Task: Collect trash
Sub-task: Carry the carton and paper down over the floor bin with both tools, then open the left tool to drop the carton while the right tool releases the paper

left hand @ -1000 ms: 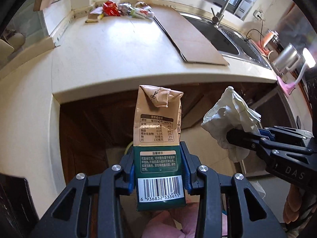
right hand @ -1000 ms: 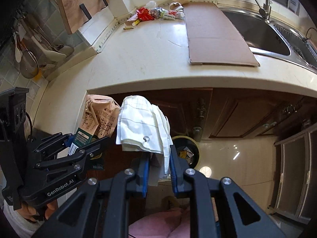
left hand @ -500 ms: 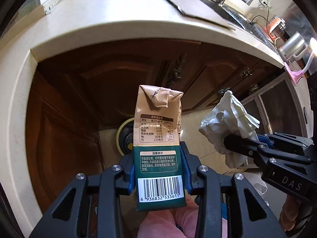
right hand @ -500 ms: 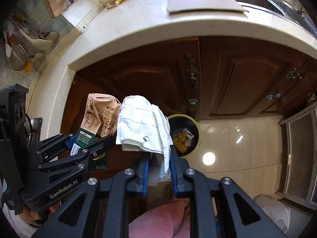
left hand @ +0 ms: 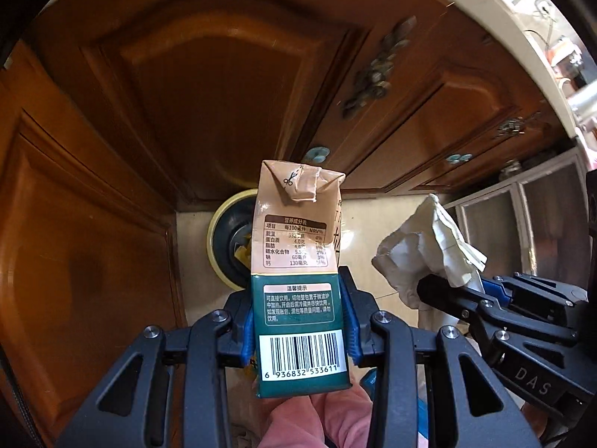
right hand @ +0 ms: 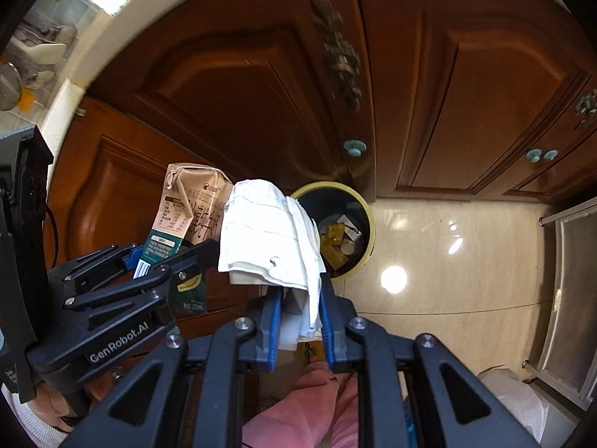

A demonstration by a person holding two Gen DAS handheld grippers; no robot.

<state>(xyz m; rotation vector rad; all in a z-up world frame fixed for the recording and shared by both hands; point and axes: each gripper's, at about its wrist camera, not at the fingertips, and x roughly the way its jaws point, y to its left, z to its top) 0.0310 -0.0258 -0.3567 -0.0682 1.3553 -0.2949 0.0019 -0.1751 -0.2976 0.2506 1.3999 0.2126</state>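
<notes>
My left gripper (left hand: 298,321) is shut on a tan and green milk carton (left hand: 298,280), held upright with its barcode facing me; the carton also shows in the right wrist view (right hand: 186,212). My right gripper (right hand: 298,321) is shut on a crumpled white paper towel (right hand: 268,239), which also shows in the left wrist view (left hand: 425,246) at the right. A round trash bin (right hand: 367,216) with a yellow rim and a dark liner stands on the floor below both grippers, with several scraps inside. In the left wrist view the bin (left hand: 220,231) is partly hidden behind the carton.
Brown wooden cabinet doors (right hand: 466,86) with round teal knobs (right hand: 354,147) rise behind the bin. The cream countertop edge (right hand: 93,37) curves overhead. Glossy beige floor tiles (right hand: 447,268) lie to the right. A glass-fronted cabinet (right hand: 574,291) and a white bag (right hand: 515,399) are at the far right.
Both grippers have moved down from countertop level, closer to the cabinet fronts and the bin. The countertop has left the view. Both still hold their items.
</notes>
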